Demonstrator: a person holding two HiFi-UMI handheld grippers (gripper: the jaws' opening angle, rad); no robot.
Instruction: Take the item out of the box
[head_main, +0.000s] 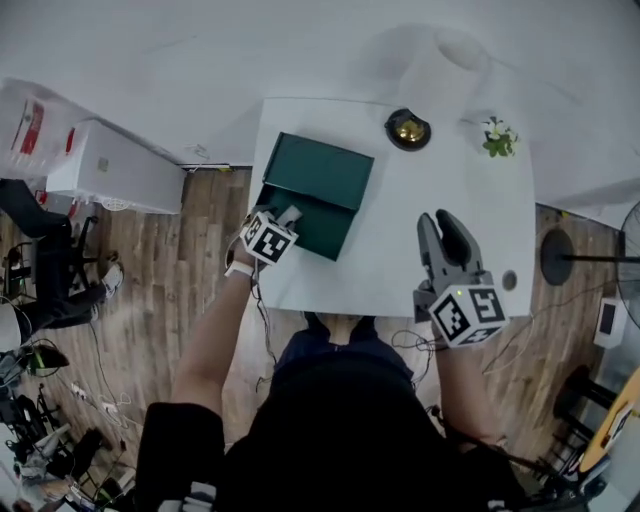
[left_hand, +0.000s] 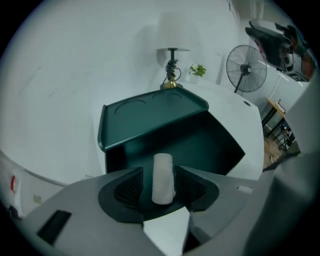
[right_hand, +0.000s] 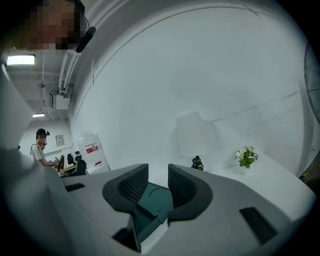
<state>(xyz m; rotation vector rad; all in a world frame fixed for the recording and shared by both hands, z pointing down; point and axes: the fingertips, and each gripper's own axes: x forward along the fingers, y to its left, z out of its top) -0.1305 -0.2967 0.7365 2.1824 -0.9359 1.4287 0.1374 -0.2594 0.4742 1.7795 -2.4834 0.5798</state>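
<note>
Closing the left gripper (head_main: 288, 216) evenly on the white roll (left_hand: 162, 178), which is upright in the open green box (head_main: 318, 170) btwn its parted, non-pressing jaws, then lifting straight up seems best; right gripper (head_main: 442, 226) hangs open & empty over the table (head_main: 485, 215).

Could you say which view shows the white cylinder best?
Left gripper view: the white cylinder stands between the fingers. Head view hides it under the left gripper; right gripper view shows only the green box.
</note>
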